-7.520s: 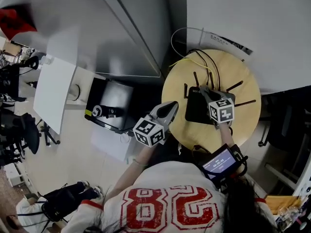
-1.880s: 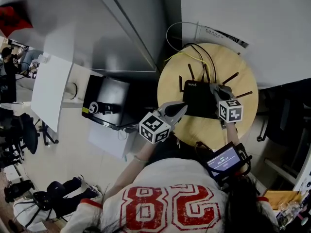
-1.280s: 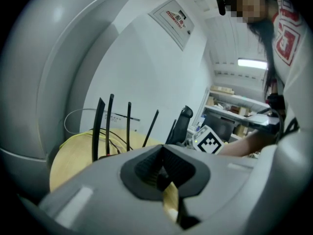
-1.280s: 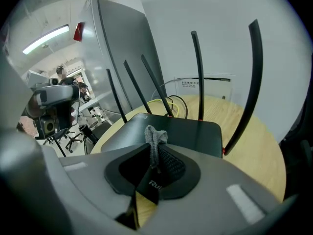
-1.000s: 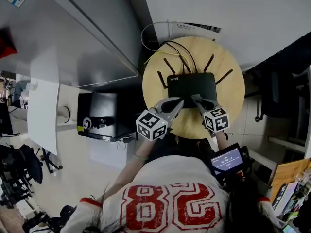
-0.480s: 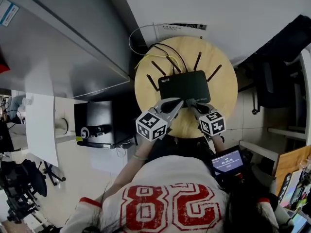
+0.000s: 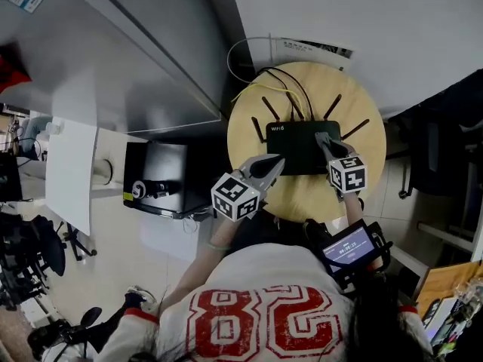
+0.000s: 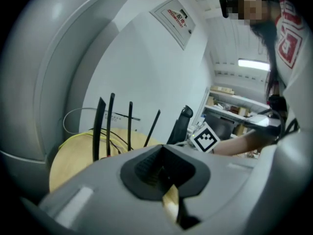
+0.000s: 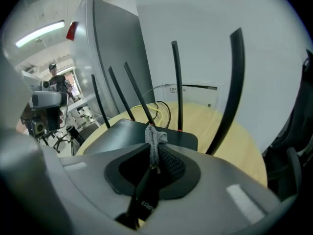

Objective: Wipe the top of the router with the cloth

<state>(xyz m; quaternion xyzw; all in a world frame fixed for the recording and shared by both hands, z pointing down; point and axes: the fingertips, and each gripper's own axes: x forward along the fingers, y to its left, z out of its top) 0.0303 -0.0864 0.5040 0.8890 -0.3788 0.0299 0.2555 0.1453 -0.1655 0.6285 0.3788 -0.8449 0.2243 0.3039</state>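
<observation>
While the right gripper (image 7: 326, 140) lay over the 3 o'clock end of the router (image 7: 298, 145), its jaws were pressed together on a thin fold of grey cloth (image 9: 155, 138). The cloth stuck up between the pads, just above the router's black top in the right gripper view; whether it touched the top could not be told. The router sat at the middle of a round wooden table (image 7: 302, 194), its antennas (image 7: 332, 105) fanning toward 12 o'clock and cables (image 7: 294, 95) trailing off near 11 o'clock. The left gripper (image 7: 276, 161) reached in from 7 o'clock, its tip by the router's near left corner. Its jaws were closed, with nothing between them.
</observation>
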